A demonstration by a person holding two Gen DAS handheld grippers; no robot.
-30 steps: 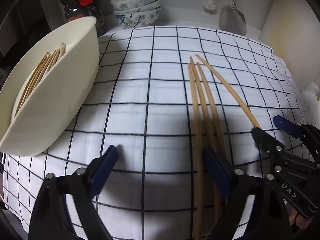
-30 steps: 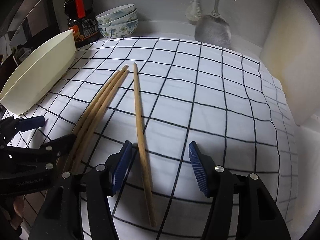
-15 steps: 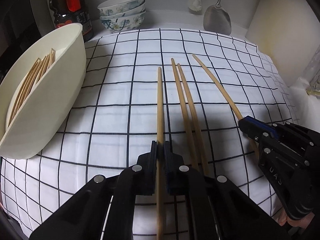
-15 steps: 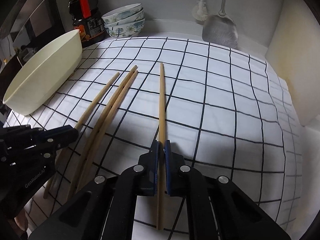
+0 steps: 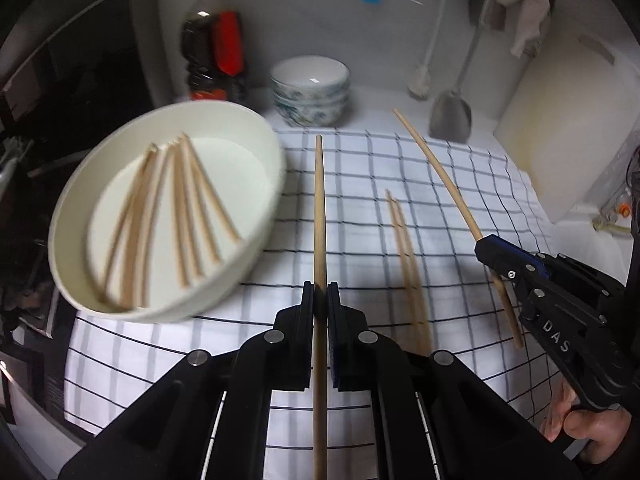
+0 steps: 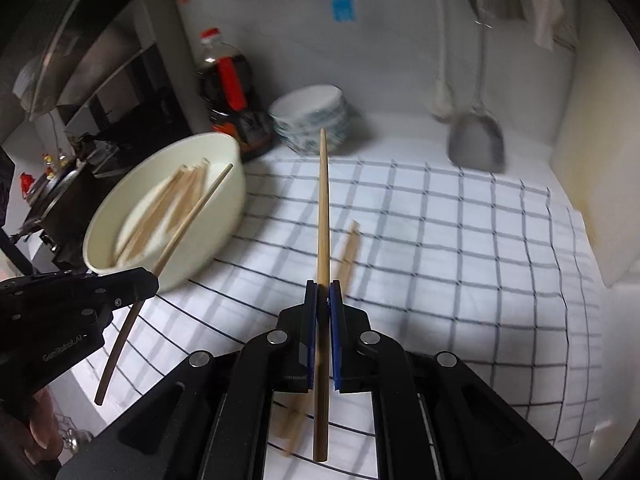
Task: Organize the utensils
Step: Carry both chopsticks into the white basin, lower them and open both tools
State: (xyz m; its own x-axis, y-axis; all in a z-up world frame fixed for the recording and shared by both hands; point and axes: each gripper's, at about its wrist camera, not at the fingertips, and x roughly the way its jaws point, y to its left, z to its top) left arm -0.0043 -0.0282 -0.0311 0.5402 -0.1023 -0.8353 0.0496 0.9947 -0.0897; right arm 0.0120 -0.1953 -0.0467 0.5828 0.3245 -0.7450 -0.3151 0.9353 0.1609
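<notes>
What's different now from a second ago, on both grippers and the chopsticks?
Both grippers closed on one chopstick each and lifted them off the cloth: the left gripper holds the left chopstick, the right gripper the right chopstick. Two loose chopsticks remain on the checked cloth; the white bowl keeps its chopsticks.

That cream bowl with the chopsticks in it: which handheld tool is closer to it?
The left tool. It sits right beside the cream bowl, its chopstick reaching over the rim. The right tool is farther off, across the checked cloth, with two loose chopsticks between.
</notes>
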